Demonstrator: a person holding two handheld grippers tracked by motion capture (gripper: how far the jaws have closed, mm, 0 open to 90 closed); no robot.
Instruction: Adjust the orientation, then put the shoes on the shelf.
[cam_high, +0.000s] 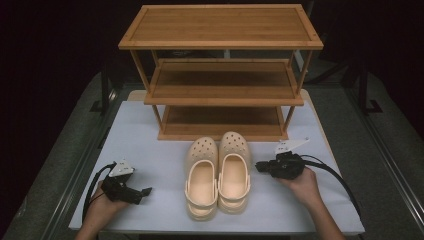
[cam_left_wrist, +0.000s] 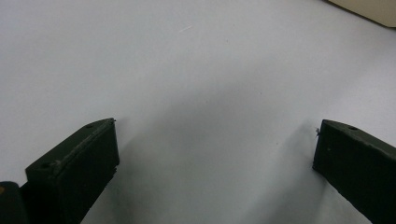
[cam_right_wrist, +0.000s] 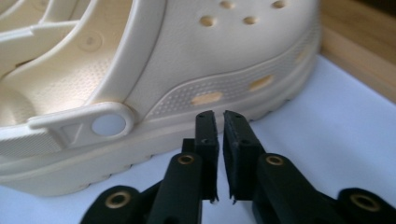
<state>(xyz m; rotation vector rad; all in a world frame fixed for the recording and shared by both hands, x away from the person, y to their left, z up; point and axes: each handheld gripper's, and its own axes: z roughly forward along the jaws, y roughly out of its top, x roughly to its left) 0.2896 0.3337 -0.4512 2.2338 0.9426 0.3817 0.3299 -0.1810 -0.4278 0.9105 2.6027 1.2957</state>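
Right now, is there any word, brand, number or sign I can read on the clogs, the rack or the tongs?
None can be read.
Clogs: holes, ridges and a plain round strap rivet, no lettering.
Wooden rack: bare wood.
Left tongs and right tongs: no markings.

Three-tier wooden shoe rack (cam_high: 222, 75) sits at 12 o'clock on the white table (cam_high: 150, 150). All shelves bare. Dark floor around.
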